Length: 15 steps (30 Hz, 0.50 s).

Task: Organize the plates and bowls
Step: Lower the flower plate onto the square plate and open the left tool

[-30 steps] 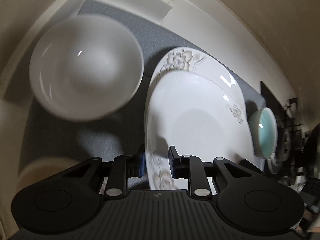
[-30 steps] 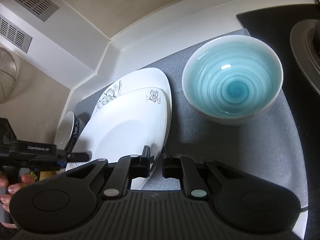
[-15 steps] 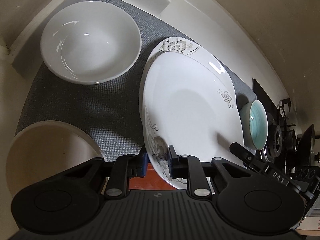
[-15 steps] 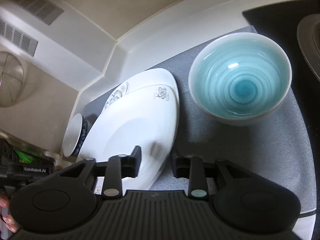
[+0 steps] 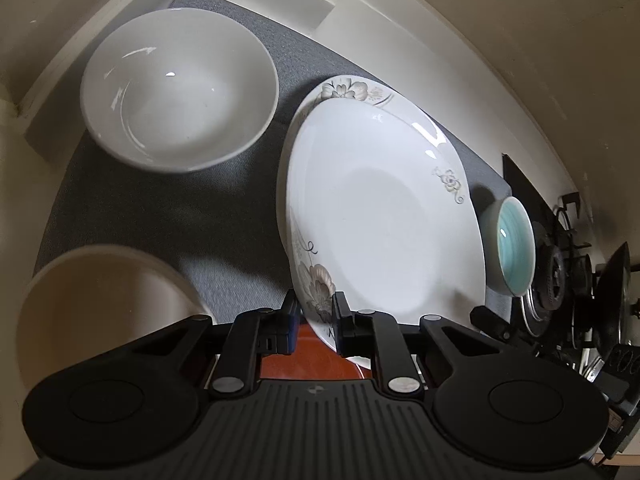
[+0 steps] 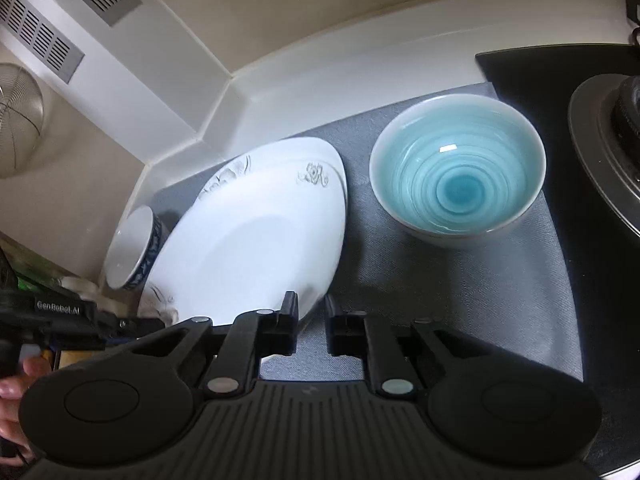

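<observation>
A white plate with grey flowers is held just over a second plate of the same pattern on the grey mat. My left gripper has the upper plate's near rim between its closing jaws, pads on the flower print. In the right wrist view the same plate has its opposite edge between the closing jaws of my right gripper, pads against it. A teal bowl stands upright on the mat to the right of the plates, apart from them.
A large white bowl sits at the mat's far left corner, a cream bowl nearer. A small blue-patterned bowl lies beyond the plates. Something orange-red lies under the left gripper. A gas hob borders the mat.
The right gripper opened off the plate's edge half a second ago and has closed on it again. The left gripper has kept its hold on the rim.
</observation>
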### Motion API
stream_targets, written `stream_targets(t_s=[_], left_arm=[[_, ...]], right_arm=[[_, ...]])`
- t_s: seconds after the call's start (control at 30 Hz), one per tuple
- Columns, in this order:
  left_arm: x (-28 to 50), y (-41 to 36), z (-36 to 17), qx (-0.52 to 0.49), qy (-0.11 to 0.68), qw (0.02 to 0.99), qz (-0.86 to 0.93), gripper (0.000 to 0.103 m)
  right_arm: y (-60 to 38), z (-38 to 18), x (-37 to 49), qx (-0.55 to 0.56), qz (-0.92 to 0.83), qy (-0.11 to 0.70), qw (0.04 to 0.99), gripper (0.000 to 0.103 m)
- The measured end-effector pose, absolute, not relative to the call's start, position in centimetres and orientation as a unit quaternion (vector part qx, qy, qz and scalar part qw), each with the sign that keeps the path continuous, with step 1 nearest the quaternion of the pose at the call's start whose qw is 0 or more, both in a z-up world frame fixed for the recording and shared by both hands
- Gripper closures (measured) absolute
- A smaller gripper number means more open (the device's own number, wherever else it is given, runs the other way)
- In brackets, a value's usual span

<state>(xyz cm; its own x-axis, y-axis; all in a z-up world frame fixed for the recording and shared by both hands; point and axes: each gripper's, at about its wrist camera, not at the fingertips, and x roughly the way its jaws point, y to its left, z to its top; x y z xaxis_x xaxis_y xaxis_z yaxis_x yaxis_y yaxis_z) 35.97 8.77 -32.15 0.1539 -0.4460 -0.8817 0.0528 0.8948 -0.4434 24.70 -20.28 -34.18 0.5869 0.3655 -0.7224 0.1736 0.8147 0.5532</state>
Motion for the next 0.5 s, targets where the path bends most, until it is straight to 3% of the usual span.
stream_targets(t_s=[0.5], left_arm=[[37.8,8.1,-33.9,-0.143,0.619,0.755,-0.162,0.084]], right_arm=[[-19.3,-34.4,25.9,0.265,0.039,0.433,0.861,0.088]])
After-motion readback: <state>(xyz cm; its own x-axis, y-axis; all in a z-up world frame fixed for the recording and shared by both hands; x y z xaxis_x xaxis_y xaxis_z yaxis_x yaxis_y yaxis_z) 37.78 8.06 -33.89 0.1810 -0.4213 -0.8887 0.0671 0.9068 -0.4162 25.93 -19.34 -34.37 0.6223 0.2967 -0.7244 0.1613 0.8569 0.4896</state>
